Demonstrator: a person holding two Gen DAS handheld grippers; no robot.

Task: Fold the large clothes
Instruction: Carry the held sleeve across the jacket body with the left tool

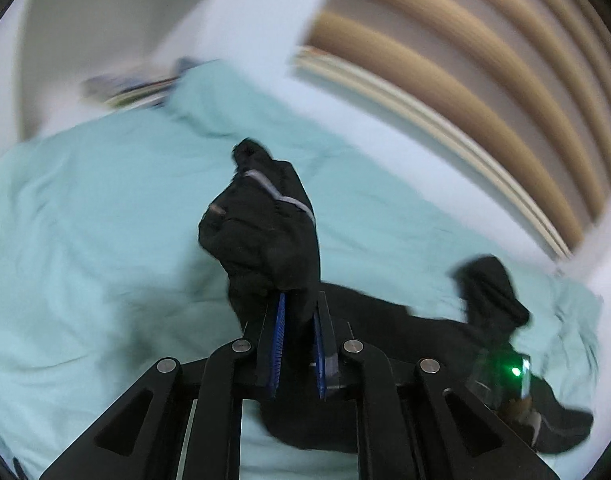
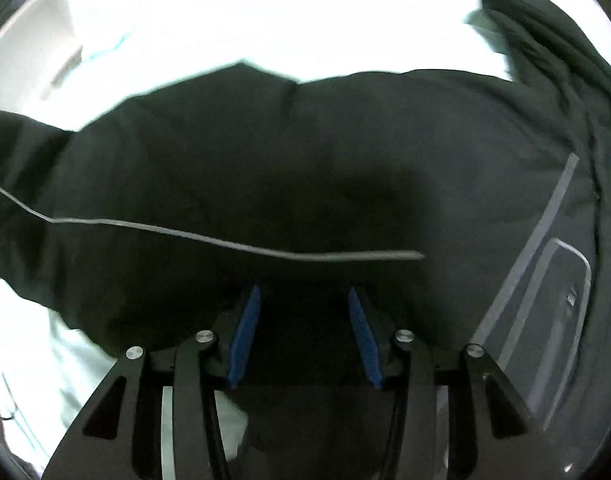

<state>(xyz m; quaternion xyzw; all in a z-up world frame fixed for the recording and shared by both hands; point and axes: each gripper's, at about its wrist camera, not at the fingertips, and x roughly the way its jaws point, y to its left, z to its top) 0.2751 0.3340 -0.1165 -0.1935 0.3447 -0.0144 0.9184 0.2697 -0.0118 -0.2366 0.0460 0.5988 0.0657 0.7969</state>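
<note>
Garment: one black jacket [image 1: 265, 236] with thin grey piping is seen, spread over a mint-green bed sheet [image 1: 85, 220]; in the left wrist view a bunched part is lifted at frame centre, while the rest trails along the lower right of the frame.
Left gripper [image 1: 299, 304]: the jaws are closed together on a gathered fold of the jacket, which rises bunched above the blue pads.
Right gripper [image 2: 304, 300]: the jaws are held apart, with dark cloth lying beyond and beneath them; nothing is pinched between the blue pads.
Jacket in right wrist view: the cloth [image 2: 305, 152] fills the middle of the frame, with a grey seam line [image 2: 225, 242] crossing from the left edge to centre right and a grey-outlined pocket panel [image 2: 561, 304] at the right.
Progress: judged early; no neat fold is visible, and the garment is still loose and rumpled.
Left to do: smoothing, folding of sleeves and body, and stacking, most likely.
Count: one garment, one sheet, two grippers, four blue pads.
Background: blurred slats [image 1: 465, 60] occupy the upper right of the left wrist view.
</note>
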